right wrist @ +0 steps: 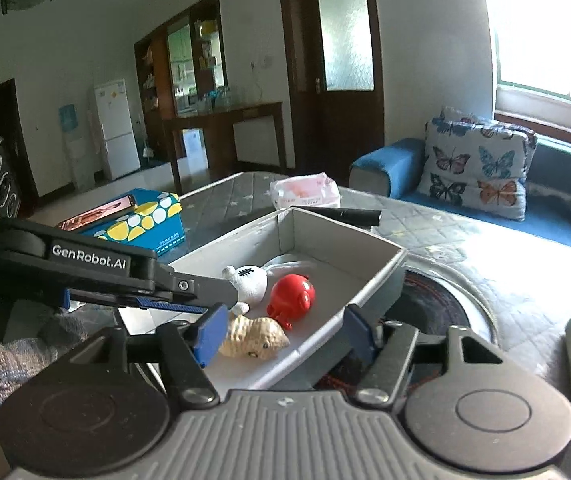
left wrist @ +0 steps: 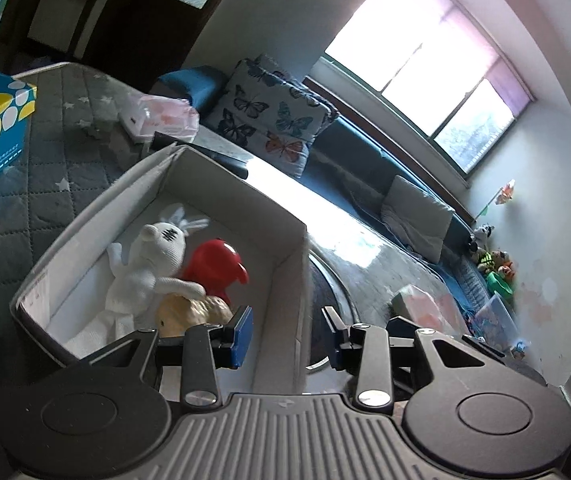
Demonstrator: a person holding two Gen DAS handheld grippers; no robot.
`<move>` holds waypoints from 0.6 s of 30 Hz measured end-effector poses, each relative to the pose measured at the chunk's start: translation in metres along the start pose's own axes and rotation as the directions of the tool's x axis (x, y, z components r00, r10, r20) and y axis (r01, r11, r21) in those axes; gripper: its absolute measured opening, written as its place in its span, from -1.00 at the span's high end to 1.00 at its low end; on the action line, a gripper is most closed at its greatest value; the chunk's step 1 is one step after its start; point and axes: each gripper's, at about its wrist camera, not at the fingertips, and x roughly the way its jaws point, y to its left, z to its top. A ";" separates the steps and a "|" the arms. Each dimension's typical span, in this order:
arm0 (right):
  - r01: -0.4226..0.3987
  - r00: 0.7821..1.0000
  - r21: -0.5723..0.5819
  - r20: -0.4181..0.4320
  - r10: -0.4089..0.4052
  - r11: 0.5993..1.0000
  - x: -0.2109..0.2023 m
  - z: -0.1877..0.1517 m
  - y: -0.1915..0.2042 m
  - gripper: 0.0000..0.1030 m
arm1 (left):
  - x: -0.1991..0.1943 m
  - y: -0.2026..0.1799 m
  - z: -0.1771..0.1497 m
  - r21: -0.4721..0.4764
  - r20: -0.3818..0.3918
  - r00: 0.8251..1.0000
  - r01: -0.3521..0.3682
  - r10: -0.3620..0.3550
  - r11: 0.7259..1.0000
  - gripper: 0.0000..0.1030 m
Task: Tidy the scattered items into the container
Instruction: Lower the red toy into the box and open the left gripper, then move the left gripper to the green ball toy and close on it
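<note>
A grey open box point(left wrist: 221, 176) stands on the quilted table and also shows in the right wrist view point(right wrist: 381, 272). Inside it lie a white knitted rabbit point(left wrist: 153, 256) point(right wrist: 249, 282), a red toy point(left wrist: 217, 268) point(right wrist: 291, 296) and a tan peanut-shaped toy point(left wrist: 189, 312) point(right wrist: 255, 338). My left gripper point(left wrist: 287, 330) is open and empty, straddling the box's near wall. My right gripper point(right wrist: 283, 334) is open and empty, over the box's near end just above the peanut toy. The left gripper's body point(right wrist: 97, 268) crosses the right wrist view at the left.
A blue and yellow tissue box point(right wrist: 145, 224) with a phone point(right wrist: 97, 212) on top stands on the table. A pink wipes pack point(right wrist: 305, 192) and a black remote point(right wrist: 349, 214) lie behind the box. A sofa with a butterfly cushion point(right wrist: 477, 168) runs along the window.
</note>
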 end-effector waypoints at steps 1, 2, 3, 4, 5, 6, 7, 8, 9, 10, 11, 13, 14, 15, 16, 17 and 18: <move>0.005 1.000 -0.002 0.004 -0.005 1.000 -0.005 -0.003 0.001 -0.31 | -0.002 -0.003 -0.003 0.006 0.000 1.000 0.004 -0.004 1.000 0.23; 0.011 1.000 -0.001 0.009 -0.011 1.000 -0.011 -0.008 0.001 -0.35 | -0.003 -0.007 -0.007 0.013 0.000 1.000 0.009 -0.009 1.000 0.23; 0.016 1.000 0.003 0.013 -0.016 1.000 -0.016 -0.012 0.001 -0.39 | -0.004 -0.010 -0.011 0.019 -0.001 1.000 0.011 -0.011 1.000 0.23; 0.021 1.000 0.008 0.016 -0.021 1.000 -0.021 -0.016 0.000 -0.40 | -0.005 -0.014 -0.015 0.027 -0.001 1.000 0.014 -0.014 1.000 0.23; 0.026 0.999 0.014 0.017 -0.026 1.000 -0.025 -0.021 -0.001 -0.40 | -0.006 -0.018 -0.019 0.037 -0.002 1.000 0.016 -0.016 0.999 0.23; 0.031 0.999 0.022 0.018 -0.032 0.999 -0.030 -0.027 -0.002 -0.40 | -0.006 -0.022 -0.023 0.049 -0.003 1.000 0.018 -0.018 0.999 0.23; 0.036 0.999 0.029 0.017 -0.037 0.999 -0.034 -0.031 -0.003 -0.40 | -0.007 -0.026 -0.028 0.061 -0.005 1.000 0.020 -0.020 0.998 0.23; 0.043 0.999 0.035 0.017 -0.044 0.998 -0.037 -0.036 -0.004 -0.40 | -0.007 -0.031 -0.032 0.073 -0.007 1.000 0.024 -0.024 0.997 0.23; 0.051 0.999 0.038 0.017 -0.051 0.998 -0.041 -0.040 -0.004 -0.41 | -0.006 -0.034 -0.036 0.083 -0.011 1.000 0.028 -0.027 0.996 0.23; 0.058 0.998 0.041 0.017 -0.058 0.997 -0.044 -0.044 -0.005 -0.43 | -0.005 -0.036 -0.039 0.090 -0.016 0.999 0.032 -0.031 0.995 0.23; 0.064 0.998 0.046 0.015 -0.065 0.997 -0.047 -0.048 -0.007 -0.48 | -0.003 -0.039 -0.043 0.095 -0.025 0.999 0.037 -0.035 0.995 0.23; 0.077 0.997 0.053 0.015 -0.078 0.996 -0.054 -0.057 -0.009 -0.49 | 0.001 -0.043 -0.049 0.099 -0.045 0.998 0.045 -0.041 0.994 0.23; 0.087 0.996 0.050 0.016 -0.088 0.995 -0.057 -0.060 -0.009 -0.49 | 0.003 -0.044 -0.053 0.100 -0.057 0.997 0.048 -0.043 0.994 0.23; 0.098 0.995 0.046 0.015 -0.099 0.994 -0.059 -0.064 -0.009 -0.49 | 0.006 -0.046 -0.057 0.100 -0.068 0.997 0.050 -0.043 0.994 0.23; 0.109 0.994 0.041 0.014 -0.109 0.993 -0.061 -0.067 -0.009 -0.50 | 0.008 -0.047 -0.061 0.101 -0.078 0.996 0.051 -0.043 0.994 0.23; 0.117 0.993 0.039 0.013 -0.118 0.992 -0.063 -0.071 -0.010 -0.51 | 0.010 -0.049 -0.065 0.102 -0.089 0.995 0.053 -0.044 0.993 0.23; 0.123 0.992 0.040 0.010 -0.123 0.992 -0.064 -0.074 -0.010 -0.57 | 0.012 -0.049 -0.067 0.103 -0.099 0.994 0.055 -0.044 0.993 0.23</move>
